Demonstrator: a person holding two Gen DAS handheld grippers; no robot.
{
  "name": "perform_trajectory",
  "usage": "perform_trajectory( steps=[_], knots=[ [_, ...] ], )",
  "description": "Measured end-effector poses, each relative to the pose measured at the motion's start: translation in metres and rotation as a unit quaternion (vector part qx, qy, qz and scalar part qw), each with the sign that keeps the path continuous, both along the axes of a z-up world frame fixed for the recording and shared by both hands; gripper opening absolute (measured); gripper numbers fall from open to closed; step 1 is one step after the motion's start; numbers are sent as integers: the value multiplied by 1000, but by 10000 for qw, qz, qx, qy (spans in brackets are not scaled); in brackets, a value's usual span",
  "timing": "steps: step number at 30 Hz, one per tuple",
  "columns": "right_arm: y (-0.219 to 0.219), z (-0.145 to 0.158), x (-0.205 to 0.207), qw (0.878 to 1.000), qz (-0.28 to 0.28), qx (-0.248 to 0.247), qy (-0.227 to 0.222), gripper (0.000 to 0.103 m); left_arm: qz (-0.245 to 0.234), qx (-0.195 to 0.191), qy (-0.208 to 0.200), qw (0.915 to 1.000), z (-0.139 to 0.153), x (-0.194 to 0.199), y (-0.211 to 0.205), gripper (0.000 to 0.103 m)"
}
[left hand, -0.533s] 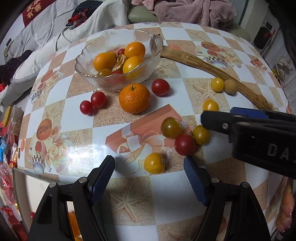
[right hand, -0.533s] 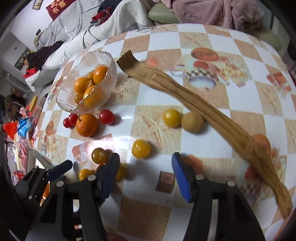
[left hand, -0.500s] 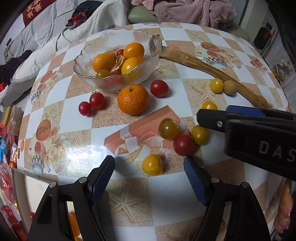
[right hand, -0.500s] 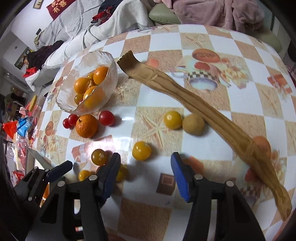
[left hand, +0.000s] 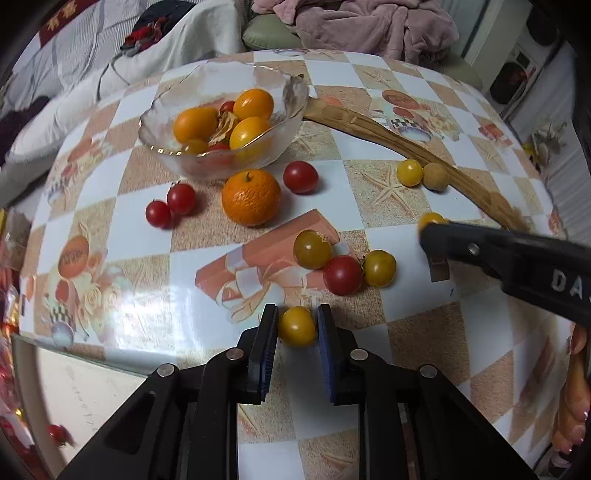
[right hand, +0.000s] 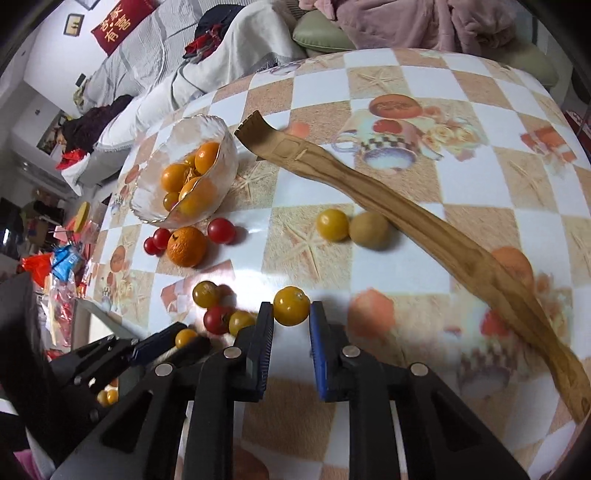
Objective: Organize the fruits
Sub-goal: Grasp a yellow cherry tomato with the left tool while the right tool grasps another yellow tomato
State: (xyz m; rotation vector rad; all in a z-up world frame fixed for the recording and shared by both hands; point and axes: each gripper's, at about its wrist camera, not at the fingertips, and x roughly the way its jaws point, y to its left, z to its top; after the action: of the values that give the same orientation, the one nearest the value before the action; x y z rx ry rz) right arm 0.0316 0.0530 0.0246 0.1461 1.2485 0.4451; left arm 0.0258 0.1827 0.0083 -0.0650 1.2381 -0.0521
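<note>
Pinching a yellow cherry tomato (left hand: 297, 326) between its blue pads, the left gripper (left hand: 297, 325) has closed since half a second ago, when its fingers stood wide apart around that same fruit. The right gripper (right hand: 291, 309) has closed too, now clamped on another yellow cherry tomato (right hand: 291, 305) that earlier lay free ahead of its spread fingers. Both fruits sit at the near side of the table.

Just beyond the left gripper, a red cherry tomato (left hand: 342, 274) touches two yellowish ones. Farther off lie a mandarin (left hand: 251, 197) and three more red cherry tomatoes. At the far left stands a glass bowl (left hand: 291, 122) holding orange and red fruit. A long wooden back scratcher (right hand: 406, 218) runs diagonally to the right, with a yellow tomato and a brown round fruit touching one another just beside it.

The table (right hand: 517, 184) wears a glossy checked cloth of white and tan squares printed with teapots and starfish. Behind it, a sofa carries a pink blanket (left hand: 369, 26), a green cushion and grey striped bedding.
</note>
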Motion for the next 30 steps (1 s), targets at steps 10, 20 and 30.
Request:
perform_trajectory(
  steps=[10, 20, 30],
  knots=[
    [-20, -3, -41, 9994, -142, 99, 302, 21, -181, 395, -114, 9990, -2, -6, -9, 23],
    [-25, 6, -62, 9992, -187, 124, 338, 21, -30, 34, -15, 10000, 2, -17, -1, 23],
    [-15, 20, -82, 9996, -89, 25, 272, 21, -38, -268, -270, 9993, 37, -40, 1, 23]
  ],
)
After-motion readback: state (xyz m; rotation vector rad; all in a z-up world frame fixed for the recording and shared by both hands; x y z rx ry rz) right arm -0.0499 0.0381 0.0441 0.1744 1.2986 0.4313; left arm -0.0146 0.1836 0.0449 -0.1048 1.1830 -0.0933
